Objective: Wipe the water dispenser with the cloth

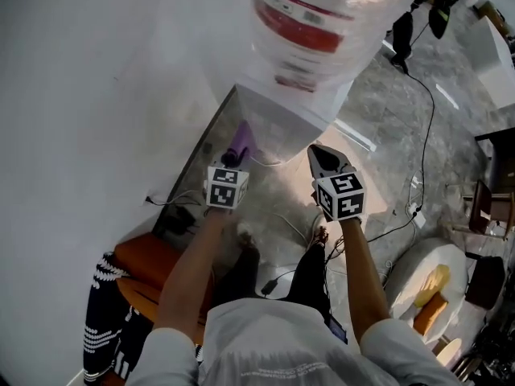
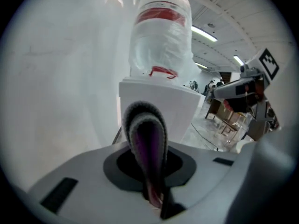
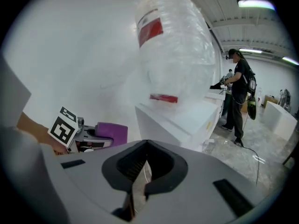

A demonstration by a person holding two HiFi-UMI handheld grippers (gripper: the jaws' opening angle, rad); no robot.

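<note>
purple cloth (image 2: pixel 148 139) in left tongs (image 2: pixel 154 190), red bottle label (image 2: pixel 161 14) unreadable

no legible text, red bottle label (image 1: pixel 299 32) too blurred

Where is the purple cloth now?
The purple cloth is clamped in the left tool, left of centre in the head view, beside the near corner of the water dispenser.
</note>
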